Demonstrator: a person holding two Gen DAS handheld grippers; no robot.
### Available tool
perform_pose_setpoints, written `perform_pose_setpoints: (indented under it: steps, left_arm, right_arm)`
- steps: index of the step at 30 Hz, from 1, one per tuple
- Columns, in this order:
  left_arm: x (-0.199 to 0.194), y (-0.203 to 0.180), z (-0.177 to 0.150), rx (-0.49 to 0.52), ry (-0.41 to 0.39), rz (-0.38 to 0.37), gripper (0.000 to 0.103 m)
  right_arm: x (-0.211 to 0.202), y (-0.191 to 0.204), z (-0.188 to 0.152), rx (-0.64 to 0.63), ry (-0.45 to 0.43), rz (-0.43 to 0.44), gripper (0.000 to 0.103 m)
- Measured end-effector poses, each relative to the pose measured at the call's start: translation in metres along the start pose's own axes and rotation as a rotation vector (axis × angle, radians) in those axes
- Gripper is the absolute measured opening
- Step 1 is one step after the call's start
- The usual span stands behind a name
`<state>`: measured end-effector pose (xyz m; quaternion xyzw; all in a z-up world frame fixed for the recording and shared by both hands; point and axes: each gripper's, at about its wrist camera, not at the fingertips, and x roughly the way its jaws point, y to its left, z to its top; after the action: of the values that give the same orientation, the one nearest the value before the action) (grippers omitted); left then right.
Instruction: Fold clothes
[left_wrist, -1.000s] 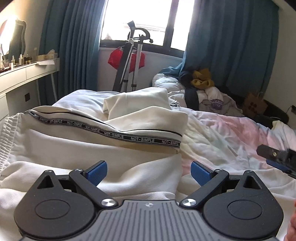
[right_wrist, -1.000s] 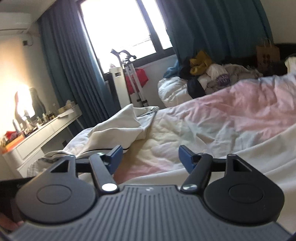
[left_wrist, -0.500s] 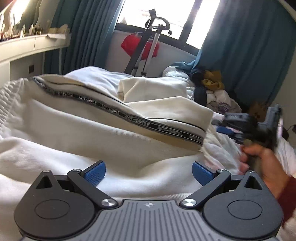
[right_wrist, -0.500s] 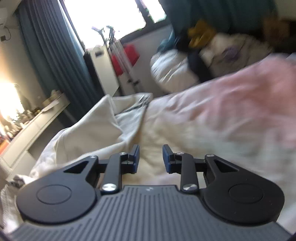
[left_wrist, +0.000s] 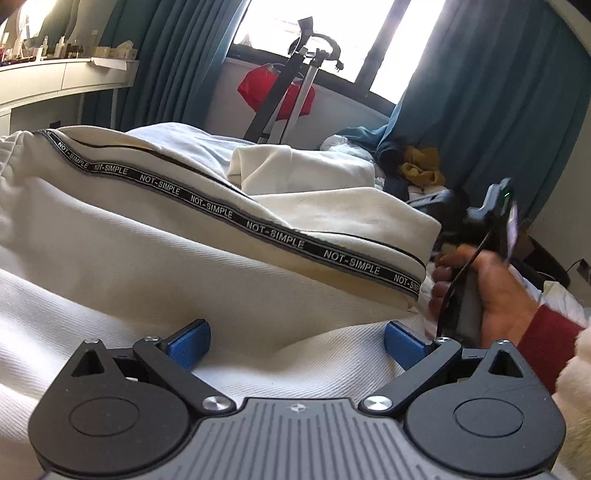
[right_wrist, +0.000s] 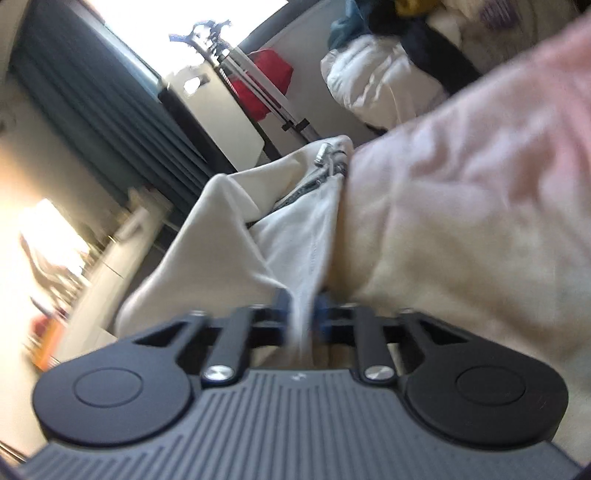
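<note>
Cream fabric of the trousers (left_wrist: 229, 236), edged with a black "NOT-SIMPLE" stripe (left_wrist: 280, 236), lies heaped on the bed (right_wrist: 480, 206) in front of the left gripper (left_wrist: 295, 341), whose blue pads (left_wrist: 188, 341) stand wide apart just above the cloth. The right gripper (right_wrist: 301, 314) is pinched on a fold of the same cream garment, though that view is blurred. The right hand (left_wrist: 484, 291) holds its tool beside the stripe's end.

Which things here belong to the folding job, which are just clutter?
Job:
cream garment, its edge pinched in right tool
left tool, open over it

Lying about:
clothes heap
red bag
dresser
pink bedsheet
</note>
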<state>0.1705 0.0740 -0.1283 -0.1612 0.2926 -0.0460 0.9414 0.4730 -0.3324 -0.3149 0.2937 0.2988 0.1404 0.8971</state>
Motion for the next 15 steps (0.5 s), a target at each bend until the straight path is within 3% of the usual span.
perform_pose_setpoints:
  steps: [4,7,12,15]
  left_arm:
    - [-0.002,-0.004,-0.001,0.013,-0.006,-0.011,0.101]
    - [-0.005,-0.006,0.002,0.012,-0.016,-0.033,0.101]
    - [-0.008,-0.008,0.002,0.006,-0.034,-0.045,0.101]
    - [-0.006,-0.009,0.003,0.009,-0.033,-0.042,0.101]
  right_arm:
    - [-0.042,0.017,0.019,-0.025,-0.081,-0.012,0.007]
    - [-0.086,0.024,0.052,-0.084,-0.122,-0.053,0.007]
    - [-0.164,0.015,0.114,-0.161,-0.220,-0.201,0.007]
    - [-0.209,0.007,0.146,-0.244,-0.238,-0.344,0.007]
